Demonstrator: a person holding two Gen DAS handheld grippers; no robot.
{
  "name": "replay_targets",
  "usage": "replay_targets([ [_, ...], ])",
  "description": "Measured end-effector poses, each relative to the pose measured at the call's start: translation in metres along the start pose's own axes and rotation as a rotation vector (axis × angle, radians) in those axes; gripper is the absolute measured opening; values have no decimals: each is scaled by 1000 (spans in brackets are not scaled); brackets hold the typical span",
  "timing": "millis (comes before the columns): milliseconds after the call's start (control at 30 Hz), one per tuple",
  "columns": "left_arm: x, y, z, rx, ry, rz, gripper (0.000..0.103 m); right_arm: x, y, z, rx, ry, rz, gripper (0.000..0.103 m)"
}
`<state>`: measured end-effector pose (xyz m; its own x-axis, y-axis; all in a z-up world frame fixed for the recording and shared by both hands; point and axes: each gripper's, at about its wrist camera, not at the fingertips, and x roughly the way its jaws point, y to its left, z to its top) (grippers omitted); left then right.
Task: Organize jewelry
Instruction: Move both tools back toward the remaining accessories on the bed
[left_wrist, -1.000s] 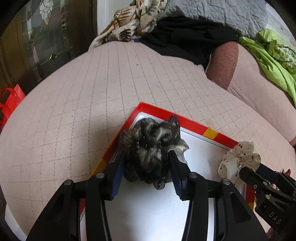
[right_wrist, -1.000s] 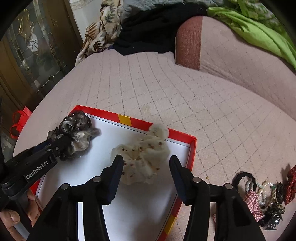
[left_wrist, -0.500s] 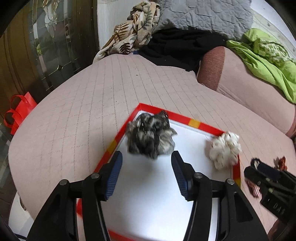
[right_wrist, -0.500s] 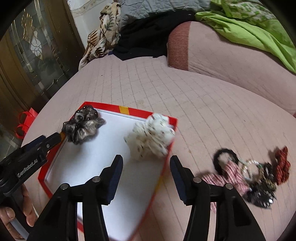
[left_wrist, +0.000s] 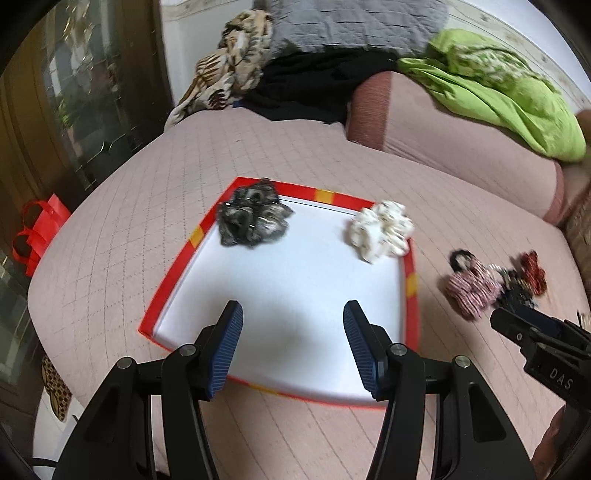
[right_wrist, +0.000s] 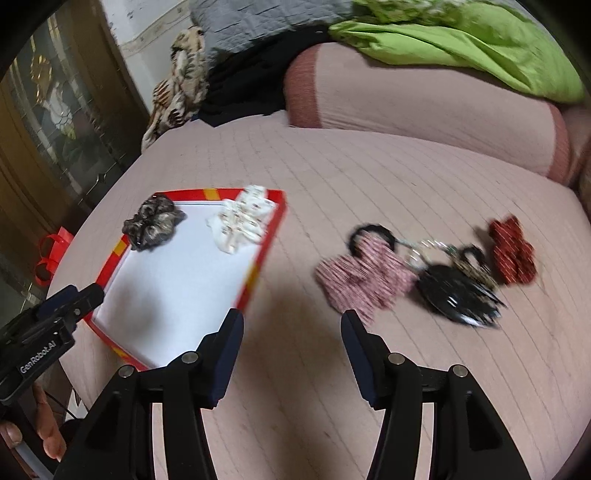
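Note:
A red-rimmed white tray (left_wrist: 173, 266) (right_wrist: 262, 247) lies on the pink quilted bed. In it lie a dark grey scrunchie (left_wrist: 253, 218) (right_wrist: 153, 223) at the far left and a cream dotted scrunchie (left_wrist: 382, 230) (right_wrist: 242, 221) at the far right. My left gripper (left_wrist: 293, 347) is open and empty over the tray's near part. My right gripper (right_wrist: 291, 354) is open and empty over the bed, right of the tray. A pile of hair pieces lies on the bed: a red-striped scrunchie (right_wrist: 364, 275) (left_wrist: 471, 288), a black clip (right_wrist: 456, 295), a dark red scrunchie (right_wrist: 511, 251).
A pink bolster (right_wrist: 424, 96) lies across the back with a green cloth (right_wrist: 461, 40) on it. Black and patterned fabrics (left_wrist: 236, 74) are heaped at the far edge. A red bag (left_wrist: 37, 232) sits off the bed at left.
Both grippers let go of their scrunchies in the tray and pulled back, open. The right gripper swung right toward the pile of hair pieces.

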<state>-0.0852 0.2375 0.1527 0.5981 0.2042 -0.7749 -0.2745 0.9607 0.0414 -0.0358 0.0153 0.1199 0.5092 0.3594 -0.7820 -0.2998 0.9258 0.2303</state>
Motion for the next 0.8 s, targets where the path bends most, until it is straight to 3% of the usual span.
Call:
replay_targets([
  [400, -20, -71, -23, 141, 23, -41, 56, -40, -106, -43, 156, -18, -83, 60],
  [800, 19, -125, -18, 148, 127, -135, 56, -55, -195, -64, 259, -42, -163, 61],
])
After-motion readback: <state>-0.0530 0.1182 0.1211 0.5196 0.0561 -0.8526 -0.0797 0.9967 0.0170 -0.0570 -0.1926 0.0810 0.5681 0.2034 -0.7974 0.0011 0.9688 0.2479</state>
